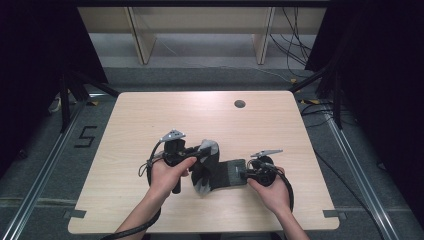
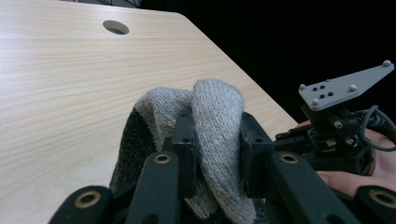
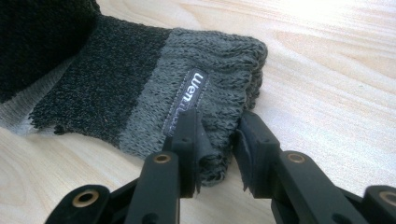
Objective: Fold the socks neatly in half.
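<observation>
A dark grey knitted sock (image 1: 216, 172) with a light grey toe lies folded near the front middle of the wooden table (image 1: 150, 115). My left gripper (image 1: 202, 150) is shut on the light grey toe end (image 2: 217, 112), lifted and bent over between the jaws of the left gripper (image 2: 215, 137). My right gripper (image 1: 243, 173) is shut on the ribbed grey cuff (image 3: 210, 84), which bears a small dark label (image 3: 184, 100); in the right gripper view the right gripper (image 3: 217, 137) pinches the cuff's edge just above the tabletop. The left gripper view shows the right gripper (image 2: 336, 135) off to the right.
A round cable hole (image 1: 239, 104) sits at the table's far right. Black curtains (image 1: 35, 50) flank both sides. Wooden shelf legs (image 1: 142, 45) and cables (image 1: 295, 45) lie on the floor beyond the far edge. Bare tabletop stretches behind the sock.
</observation>
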`<state>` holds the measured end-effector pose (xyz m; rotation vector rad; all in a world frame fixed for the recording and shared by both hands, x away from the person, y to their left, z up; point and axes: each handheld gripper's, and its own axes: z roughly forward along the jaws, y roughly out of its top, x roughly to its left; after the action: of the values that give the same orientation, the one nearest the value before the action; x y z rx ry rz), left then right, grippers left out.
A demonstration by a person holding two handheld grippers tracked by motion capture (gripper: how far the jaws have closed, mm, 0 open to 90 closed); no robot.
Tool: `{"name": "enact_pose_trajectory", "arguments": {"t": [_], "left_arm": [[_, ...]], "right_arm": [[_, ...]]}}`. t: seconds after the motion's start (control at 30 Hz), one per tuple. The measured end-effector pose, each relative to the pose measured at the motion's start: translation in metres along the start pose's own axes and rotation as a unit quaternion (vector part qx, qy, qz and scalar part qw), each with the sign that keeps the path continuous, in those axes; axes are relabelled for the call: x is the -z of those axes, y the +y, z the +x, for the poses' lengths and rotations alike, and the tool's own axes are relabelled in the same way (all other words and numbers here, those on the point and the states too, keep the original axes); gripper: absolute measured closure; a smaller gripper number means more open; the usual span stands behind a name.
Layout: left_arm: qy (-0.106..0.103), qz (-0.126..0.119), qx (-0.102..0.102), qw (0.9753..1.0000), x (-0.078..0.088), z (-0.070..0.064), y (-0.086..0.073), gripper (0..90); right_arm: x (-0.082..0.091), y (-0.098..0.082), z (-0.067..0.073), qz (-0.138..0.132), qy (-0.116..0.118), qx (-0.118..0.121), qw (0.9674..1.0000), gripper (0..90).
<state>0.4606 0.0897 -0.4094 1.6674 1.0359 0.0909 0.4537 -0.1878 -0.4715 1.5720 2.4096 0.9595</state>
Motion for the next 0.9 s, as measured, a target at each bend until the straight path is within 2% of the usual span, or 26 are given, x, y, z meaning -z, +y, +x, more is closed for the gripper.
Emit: {"name": "enact_pose_trajectory", "arguments": {"t": [0.43,0.6,0.8,0.83,0.9], "left_arm": [[-0.005,0.008,-0.003,1.0000,-0.013,-0.004,-0.002,71.6],[0.003,0.013,-0.004,0.9999,-0.015,-0.006,-0.003,71.6],[0.000,0.019,-0.014,0.9997,-0.022,-0.010,-0.005,71.6],[0.000,0.020,-0.015,0.9997,-0.024,-0.011,-0.006,71.6],[0.003,0.025,-0.021,0.9995,-0.028,-0.013,-0.007,71.6]], "right_arm": [[0.000,0.000,-0.002,-0.001,-0.001,0.005,1.0000,70.7],[0.000,0.000,-0.002,0.000,0.000,0.006,1.0000,70.7],[-0.001,-0.001,-0.001,-0.016,-0.004,0.003,0.9999,70.6],[0.000,-0.001,-0.001,-0.007,-0.005,0.005,1.0000,70.6],[0.000,-0.001,-0.001,-0.008,-0.004,0.005,0.9999,70.6]]}}
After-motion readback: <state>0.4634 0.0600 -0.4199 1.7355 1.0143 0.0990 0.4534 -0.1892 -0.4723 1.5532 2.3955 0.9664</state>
